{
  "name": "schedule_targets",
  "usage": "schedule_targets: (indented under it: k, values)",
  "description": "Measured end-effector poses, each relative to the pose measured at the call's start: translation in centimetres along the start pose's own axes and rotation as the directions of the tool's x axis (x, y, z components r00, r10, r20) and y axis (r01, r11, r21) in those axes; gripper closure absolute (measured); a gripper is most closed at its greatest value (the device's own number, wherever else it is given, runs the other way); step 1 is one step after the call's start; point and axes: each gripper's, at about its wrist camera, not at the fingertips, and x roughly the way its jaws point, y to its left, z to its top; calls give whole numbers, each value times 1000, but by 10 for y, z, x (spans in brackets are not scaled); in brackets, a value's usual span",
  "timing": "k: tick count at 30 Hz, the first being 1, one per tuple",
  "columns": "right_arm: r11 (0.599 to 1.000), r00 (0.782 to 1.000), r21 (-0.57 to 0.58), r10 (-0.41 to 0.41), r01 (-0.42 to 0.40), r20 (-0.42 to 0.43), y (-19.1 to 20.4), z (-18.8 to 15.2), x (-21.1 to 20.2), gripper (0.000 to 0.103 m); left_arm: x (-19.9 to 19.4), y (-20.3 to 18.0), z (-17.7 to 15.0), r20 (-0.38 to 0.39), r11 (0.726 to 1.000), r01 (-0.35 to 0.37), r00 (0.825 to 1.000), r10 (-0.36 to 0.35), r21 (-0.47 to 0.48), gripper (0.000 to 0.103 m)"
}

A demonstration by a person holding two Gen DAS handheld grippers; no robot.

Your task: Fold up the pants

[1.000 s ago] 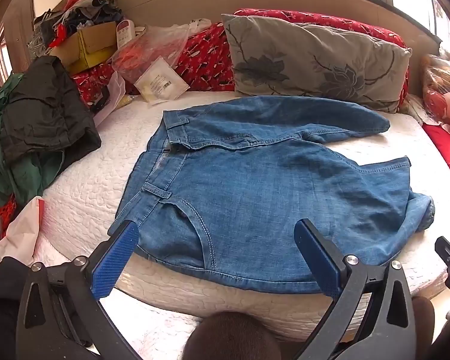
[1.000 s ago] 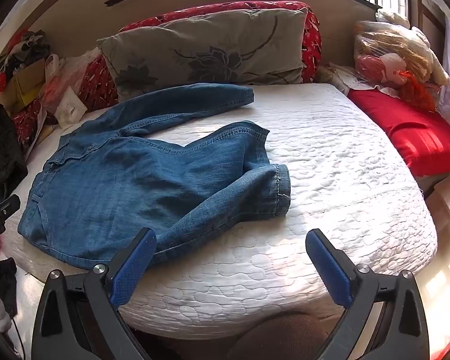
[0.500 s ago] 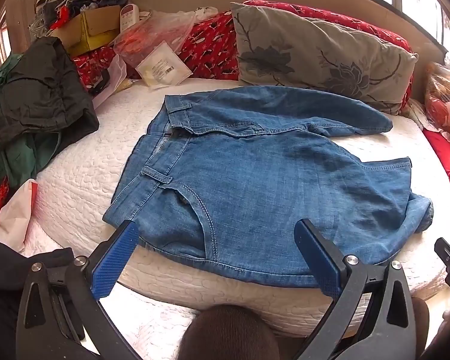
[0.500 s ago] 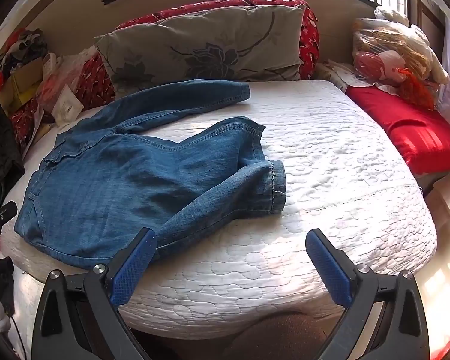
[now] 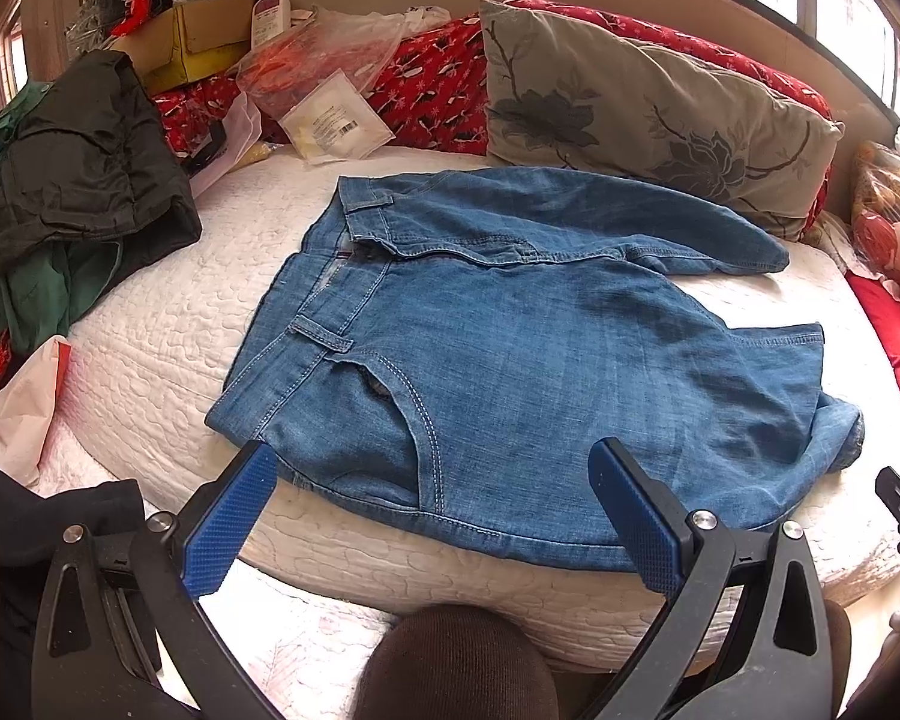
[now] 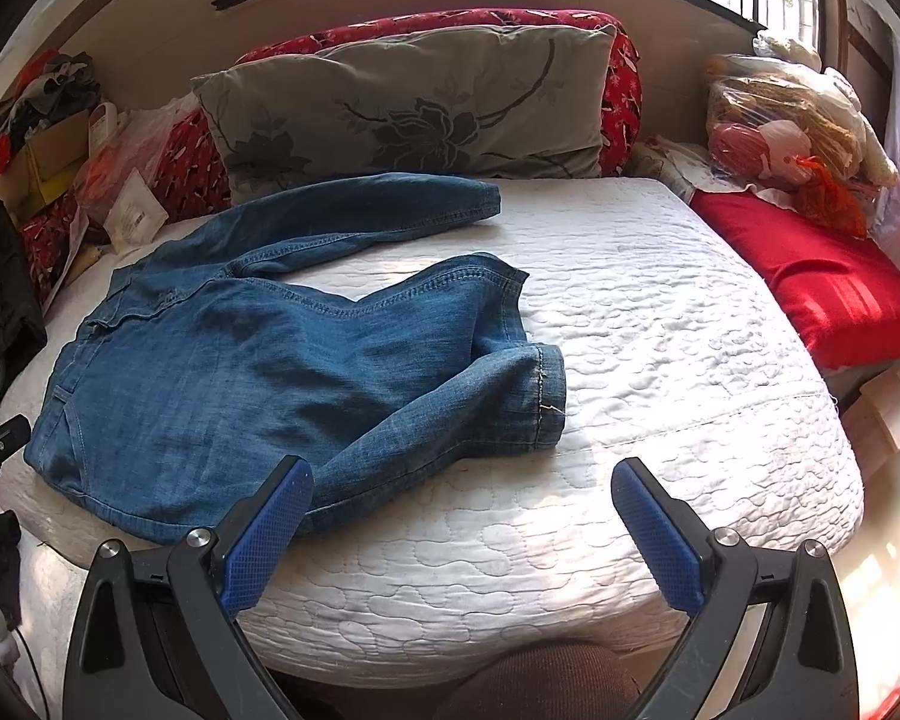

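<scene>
Blue denim pants (image 5: 510,348) lie on the white quilted mattress (image 5: 168,324), waistband to the left, legs bent back on themselves to the right. My left gripper (image 5: 432,510) is open and empty, just short of the near hem by the front pocket. In the right wrist view the pants (image 6: 258,372) lie left of centre, with the cuffed leg end (image 6: 546,396) nearest. My right gripper (image 6: 462,522) is open and empty over the mattress (image 6: 660,330) front edge, its left finger (image 6: 264,534) close to the pants' near hem.
A grey flowered pillow (image 5: 648,102) and red patterned cushion (image 5: 426,84) line the headboard. Dark clothes (image 5: 84,162), a cardboard box (image 5: 204,42) and plastic bags (image 5: 324,96) pile at the left. A red blanket (image 6: 810,276) and bagged toys (image 6: 774,132) sit at the right.
Both grippers have moved slightly forward and up toward the bed, so the pants sit lower and nearer in both views. The pants have not moved. Both stay open.
</scene>
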Motion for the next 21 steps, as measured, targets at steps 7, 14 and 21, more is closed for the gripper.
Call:
schedule_targets:
  k: [7, 14, 21]
  values:
    - [1000, 1000, -2, -3, 3, 5, 1, 2, -1, 2, -4, -6, 2, 6, 1000, 17, 1000, -17, 4, 0]
    - [1000, 1000, -7, 3, -3, 21, 3, 4, -4, 2, -9, -9, 4, 20, 999, 34, 999, -34, 7, 0]
    - [1000, 1000, -10, 9, -9, 26, 3, 5, -6, 2, -11, -9, 4, 25, 999, 36, 999, -37, 11, 0]
